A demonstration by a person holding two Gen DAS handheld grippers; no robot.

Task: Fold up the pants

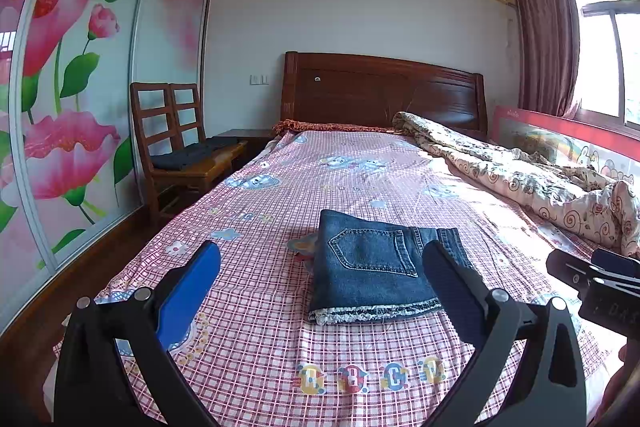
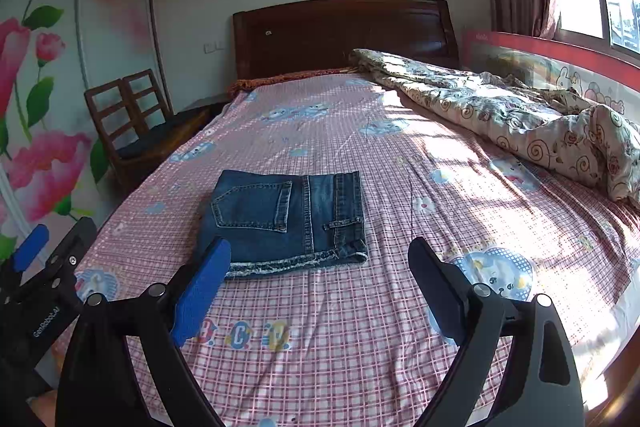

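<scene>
Left claw [image 1: 322, 261] hangs wide open, fingers spread toward ten and two o'clock, nothing between them. Right claw [image 2: 320, 259] matches it, jaws parted and empty. Each claw's body edges into the other's view, side by side.

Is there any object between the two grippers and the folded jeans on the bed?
Nothing visible is in the way. The folded jeans lie alone on the checked bedsheet. Both the left gripper and the right gripper are open just before them. The crumpled quilt lies far aside.
</scene>
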